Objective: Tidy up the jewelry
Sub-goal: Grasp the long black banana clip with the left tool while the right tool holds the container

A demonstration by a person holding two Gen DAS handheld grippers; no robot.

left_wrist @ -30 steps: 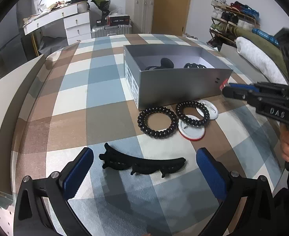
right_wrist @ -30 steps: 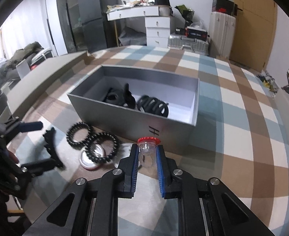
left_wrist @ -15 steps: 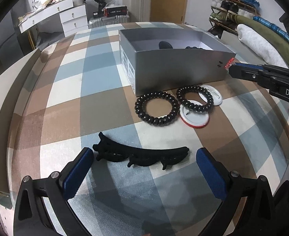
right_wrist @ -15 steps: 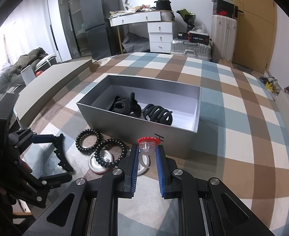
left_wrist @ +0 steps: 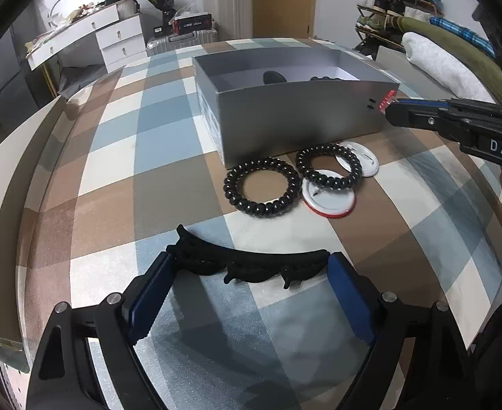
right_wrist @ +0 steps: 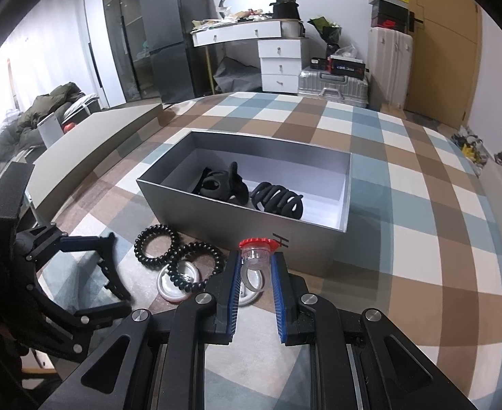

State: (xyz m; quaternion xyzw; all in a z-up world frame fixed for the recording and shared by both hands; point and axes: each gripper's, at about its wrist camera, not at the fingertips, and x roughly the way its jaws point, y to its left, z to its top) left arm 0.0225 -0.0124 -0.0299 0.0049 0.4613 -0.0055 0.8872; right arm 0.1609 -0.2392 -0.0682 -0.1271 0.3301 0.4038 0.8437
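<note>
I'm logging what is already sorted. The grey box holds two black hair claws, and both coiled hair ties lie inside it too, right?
Not quite. The grey box does hold two black hair claws, but both coiled hair ties lie outside on the checked cloth, in front of the box, as the right wrist view shows.

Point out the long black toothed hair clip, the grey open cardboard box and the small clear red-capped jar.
Long black toothed hair clip (left_wrist: 251, 266), left wrist view, middle.
Grey open cardboard box (right_wrist: 237, 220), right wrist view, near wall.
Small clear red-capped jar (right_wrist: 256, 256), right wrist view, clear body.
</note>
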